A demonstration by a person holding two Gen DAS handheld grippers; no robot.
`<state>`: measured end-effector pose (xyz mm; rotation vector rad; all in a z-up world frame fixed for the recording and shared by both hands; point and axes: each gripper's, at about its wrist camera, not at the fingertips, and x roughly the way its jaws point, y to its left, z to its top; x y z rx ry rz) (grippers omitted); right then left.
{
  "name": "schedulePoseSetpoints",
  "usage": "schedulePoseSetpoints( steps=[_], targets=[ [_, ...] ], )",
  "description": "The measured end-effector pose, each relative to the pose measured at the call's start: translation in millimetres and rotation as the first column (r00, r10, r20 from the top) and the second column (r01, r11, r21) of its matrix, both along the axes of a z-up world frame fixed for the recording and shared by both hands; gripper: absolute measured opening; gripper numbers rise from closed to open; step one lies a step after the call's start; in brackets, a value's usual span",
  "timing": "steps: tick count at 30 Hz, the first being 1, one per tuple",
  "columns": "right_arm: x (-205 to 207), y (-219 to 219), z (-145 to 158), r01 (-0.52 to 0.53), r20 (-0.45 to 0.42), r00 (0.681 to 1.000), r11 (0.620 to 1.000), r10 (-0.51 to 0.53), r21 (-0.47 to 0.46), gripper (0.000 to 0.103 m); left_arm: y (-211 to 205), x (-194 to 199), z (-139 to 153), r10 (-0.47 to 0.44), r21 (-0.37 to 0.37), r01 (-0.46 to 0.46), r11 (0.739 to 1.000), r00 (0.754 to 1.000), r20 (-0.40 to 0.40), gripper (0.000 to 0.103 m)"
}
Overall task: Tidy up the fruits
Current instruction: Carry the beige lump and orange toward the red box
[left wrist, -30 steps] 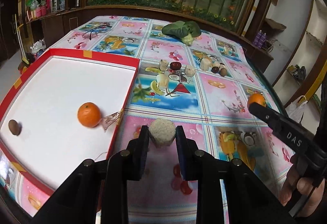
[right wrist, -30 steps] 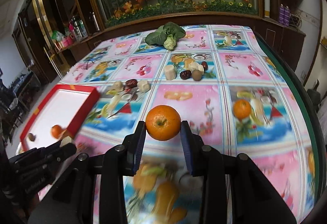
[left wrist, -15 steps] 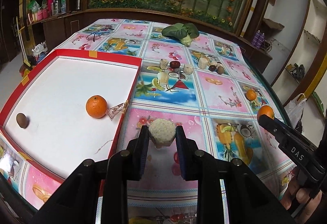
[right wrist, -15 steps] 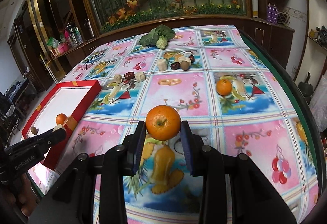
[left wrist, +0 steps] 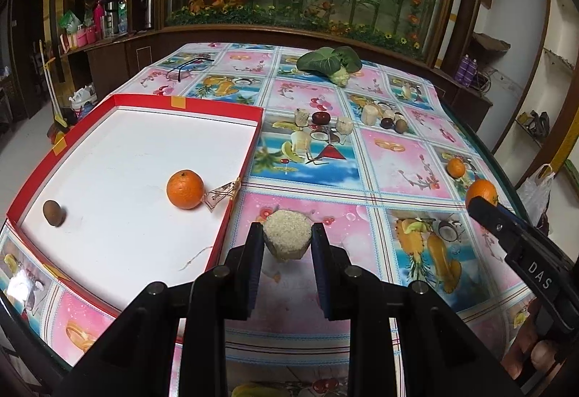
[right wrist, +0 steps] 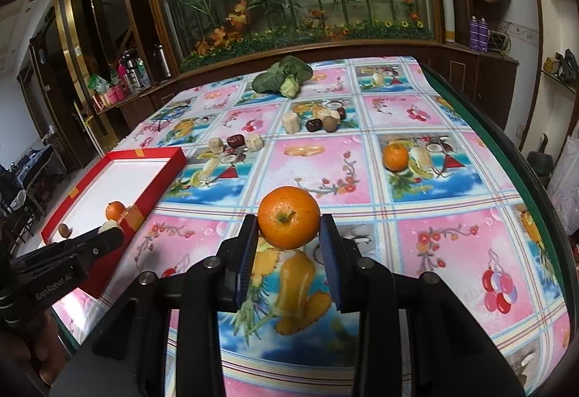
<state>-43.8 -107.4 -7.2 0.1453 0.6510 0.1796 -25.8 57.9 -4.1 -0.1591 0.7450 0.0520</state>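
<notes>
Left gripper (left wrist: 286, 241) clamped on a pale grainy chunk (left wrist: 287, 237), held above the table (left wrist: 416, 176) just off the red tray's (left wrist: 188, 104) right wall, near that wall's front end. Right gripper (right wrist: 289, 234) clamped on an orange (right wrist: 288, 217), stem end facing the camera, up off the tablecloth over its front-middle part. Both pads pressing on their loads, jaws narrow. Tray sits at the table's left edge, white floor: one orange in the tray (left wrist: 185, 189) close to the right wall, one small brown fruit (left wrist: 53, 213) at the tray's front-left corner. Torn bit of tape or paper (left wrist: 220, 194) hangs at the right wall next to that orange. Still on the cloth: loose orange (right wrist: 395, 156) toward the right edge; cluster of pale chunks and a dark red fruit (left wrist: 320, 117) mid-table; second cluster (right wrist: 315, 122) of pale chunks with dark and brown fruits further back; leafy green vegetable (right wrist: 284, 78) near the far edge. A pair of glasses (left wrist: 188, 67) lies at the far-left corner. Left gripper visible at the lower left of the right wrist view, pale chunk at its tip, over the tray's front-right corner.
</notes>
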Motion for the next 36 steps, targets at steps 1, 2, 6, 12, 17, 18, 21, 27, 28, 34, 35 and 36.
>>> schedulePoseSetpoints(
  steps=[1,2,6,12,17,18,21,27,28,34,35,36],
  targets=[
    [1.1,0.3,0.5,-0.004,0.009,1.000,1.000,0.004,0.007,0.036,-0.3,0.2,-0.2,0.002,0.004,-0.002,1.000,1.000,0.001,0.025],
    [2.4,1.0,1.1,-0.007,0.015,1.000,1.000,0.007,0.012,0.036,-0.8,0.7,-0.3,0.002,0.006,-0.002,1.000,1.000,0.000,0.025],
    [8.8,4.3,2.6,-0.021,0.028,0.999,1.000,0.020,0.019,0.036,-1.7,3.8,-0.5,0.010,0.019,-0.010,1.000,1.000,0.004,0.025],
    [12.2,8.2,1.0,-0.032,0.023,0.999,0.999,0.032,0.018,0.036,0.3,7.3,-1.2,0.013,0.021,-0.013,1.000,1.000,-0.007,0.025],
    [11.6,7.0,0.7,-0.016,0.027,1.000,1.000,0.015,0.009,0.036,-1.3,11.6,-3.6,0.008,0.024,-0.008,1.000,1.000,-0.022,0.025],
    [11.1,6.1,0.6,-0.014,0.027,1.000,1.000,0.014,0.009,0.036,-1.4,12.6,-4.1,0.009,0.024,-0.009,1.000,1.000,-0.024,0.025],
    [13.4,4.0,-0.7,-0.007,0.021,1.000,1.000,0.006,0.011,0.036,-1.0,13.7,-4.9,0.008,0.020,-0.007,1.000,1.000,-0.028,0.025],
    [13.0,4.7,0.1,-0.006,0.017,1.000,1.000,0.006,0.000,0.036,1.2,14.6,-6.5,0.000,0.009,0.000,1.000,0.999,-0.038,0.025],
    [13.3,4.6,0.0,-0.006,0.017,1.000,1.000,0.006,0.000,0.036,1.7,14.4,-6.5,-0.001,0.009,0.001,1.000,0.999,-0.039,0.025],
    [12.7,6.4,0.2,-0.011,0.015,1.000,1.000,0.010,0.001,0.036,4.9,11.4,-6.6,-0.001,0.002,0.001,1.000,0.999,-0.042,0.025],
    [11.9,8.0,0.3,-0.013,0.015,1.000,1.000,0.013,-0.003,0.036,5.8,10.6,-6.0,0.000,0.000,0.000,1.000,0.999,-0.040,0.025],
    [11.6,10.2,0.0,-0.016,0.016,1.000,1.000,0.016,-0.006,0.036,6.7,9.9,-5.2,0.002,-0.003,-0.002,1.000,0.999,-0.038,0.025]
  ],
)
